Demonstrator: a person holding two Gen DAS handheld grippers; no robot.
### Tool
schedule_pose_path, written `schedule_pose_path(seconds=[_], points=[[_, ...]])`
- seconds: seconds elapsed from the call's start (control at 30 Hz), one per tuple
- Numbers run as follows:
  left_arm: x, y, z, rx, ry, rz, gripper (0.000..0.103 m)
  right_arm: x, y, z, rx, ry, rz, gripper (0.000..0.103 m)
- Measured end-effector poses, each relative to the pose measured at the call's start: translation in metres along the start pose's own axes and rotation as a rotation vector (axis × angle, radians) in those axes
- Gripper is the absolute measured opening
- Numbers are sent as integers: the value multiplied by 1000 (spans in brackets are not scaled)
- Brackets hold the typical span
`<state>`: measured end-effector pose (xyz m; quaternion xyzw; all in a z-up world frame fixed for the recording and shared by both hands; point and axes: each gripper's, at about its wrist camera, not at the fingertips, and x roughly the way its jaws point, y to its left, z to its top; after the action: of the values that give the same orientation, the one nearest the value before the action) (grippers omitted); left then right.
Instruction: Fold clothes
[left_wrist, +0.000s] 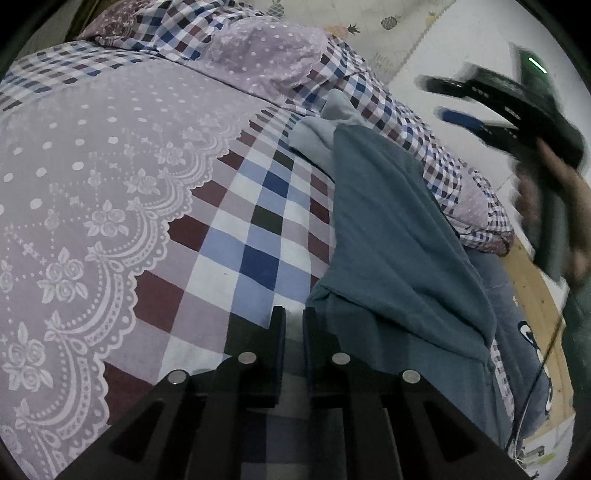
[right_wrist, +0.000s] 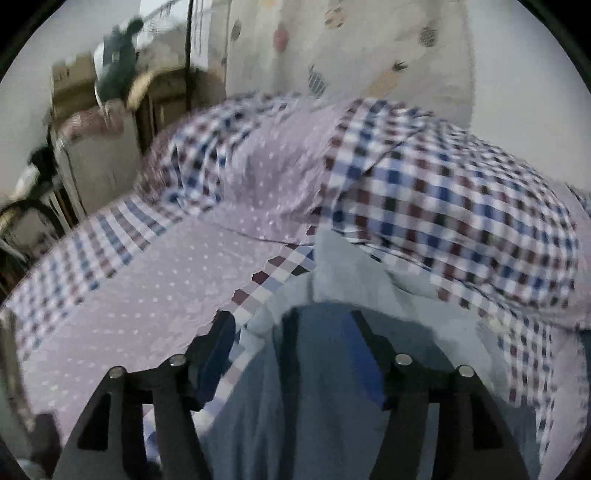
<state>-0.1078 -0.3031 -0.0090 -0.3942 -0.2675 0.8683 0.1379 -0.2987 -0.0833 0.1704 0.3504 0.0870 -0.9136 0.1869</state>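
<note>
A teal-blue garment (left_wrist: 388, 229) lies lengthwise along the right side of the bed, with a paler grey-blue part (left_wrist: 317, 136) at its far end. My left gripper (left_wrist: 293, 321) hovers low at the garment's near left corner. Its fingers are almost together and nothing shows in the narrow slit. My right gripper (left_wrist: 445, 99) is held by a hand (left_wrist: 535, 192) off the bed's right edge, fingers spread. In the blurred right wrist view, that gripper (right_wrist: 291, 321) is open above the garment (right_wrist: 314, 398), and the pale part (right_wrist: 351, 266) lies ahead.
The bed cover (left_wrist: 110, 166) is lilac with white dots and lace print, bordered by blue, maroon and white checks. A bunched quilt or pillow heap (right_wrist: 443, 199) lies at the far end. A pineapple-print mat (left_wrist: 399, 22) and wood floor (left_wrist: 535, 288) lie beside the bed; furniture (right_wrist: 92, 155) stands far left.
</note>
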Motion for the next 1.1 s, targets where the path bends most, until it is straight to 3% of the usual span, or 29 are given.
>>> schedule_pose_path(seconds=[0.1,0.27,0.4,0.47,0.57,0.87,0.9,0.93,0.97,1.1], points=[[0,4,0,-17,-1,-24,9,-65,-37,-33,27,-43,-9,76],[0,7,-1,-25,-9,-40,9,-165,-144,-114,178,-28,-160,78],[-2,10,-3,-30,-13,-42,9,-200,-216,-181,304,37,-197,78],[-3,11,-4,-34,-13,-44,9,-201,-239,-212,319,90,-188,76],[0,11,-4,-36,-13,-38,9,-187,-252,-247,304,158,-137,54],[1,10,-6,-40,-17,-13,9,-128,-234,-284,63,246,-74,53],[1,10,-6,-41,-17,-10,9,-125,-229,-283,30,241,-77,46],[2,11,-6,-42,-16,-8,9,-126,-225,-283,4,226,-84,30],[2,11,-6,-43,-16,-6,8,-129,-222,-284,-19,210,-91,3],[2,13,-6,-53,-16,6,4,-159,-225,-282,1,84,-180,0]])
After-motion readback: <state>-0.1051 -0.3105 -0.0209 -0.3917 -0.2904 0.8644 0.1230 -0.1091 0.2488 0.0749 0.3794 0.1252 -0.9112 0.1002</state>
